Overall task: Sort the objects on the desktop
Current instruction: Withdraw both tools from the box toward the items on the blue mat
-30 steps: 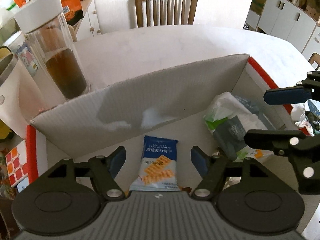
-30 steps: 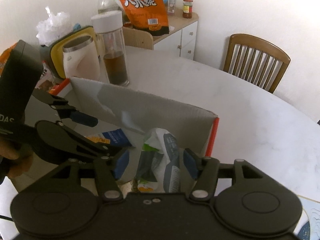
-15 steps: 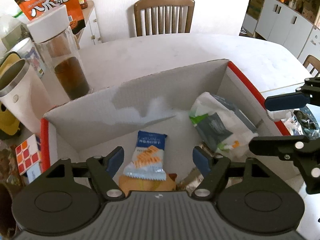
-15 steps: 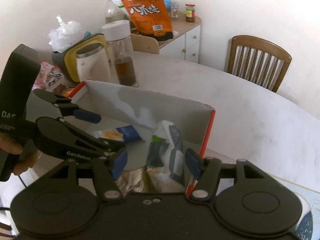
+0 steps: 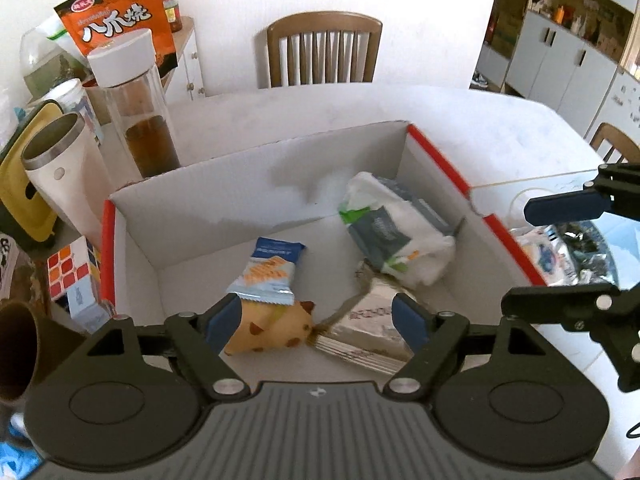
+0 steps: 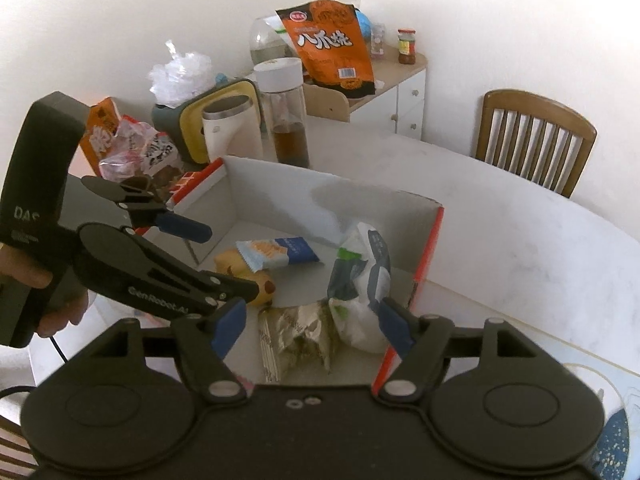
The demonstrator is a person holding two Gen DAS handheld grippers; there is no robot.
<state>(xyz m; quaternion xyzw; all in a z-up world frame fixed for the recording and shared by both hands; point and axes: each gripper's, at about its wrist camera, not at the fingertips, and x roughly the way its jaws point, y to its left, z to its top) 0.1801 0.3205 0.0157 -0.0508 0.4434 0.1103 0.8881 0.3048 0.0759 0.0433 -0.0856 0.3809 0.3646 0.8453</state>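
While gaping, left tool above cardboard box

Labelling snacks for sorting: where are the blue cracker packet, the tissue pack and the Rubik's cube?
blue cracker packet (image 5: 269, 270), left wrist view, packet middle
tissue pack (image 5: 394, 236), left wrist view, white wrapper
Rubik's cube (image 5: 68, 272), left wrist view, top face

My box: white, red edges
My cracker packet: blue, orange print
My tissue pack: white, green, grey
My cube: red, white, yellow squares
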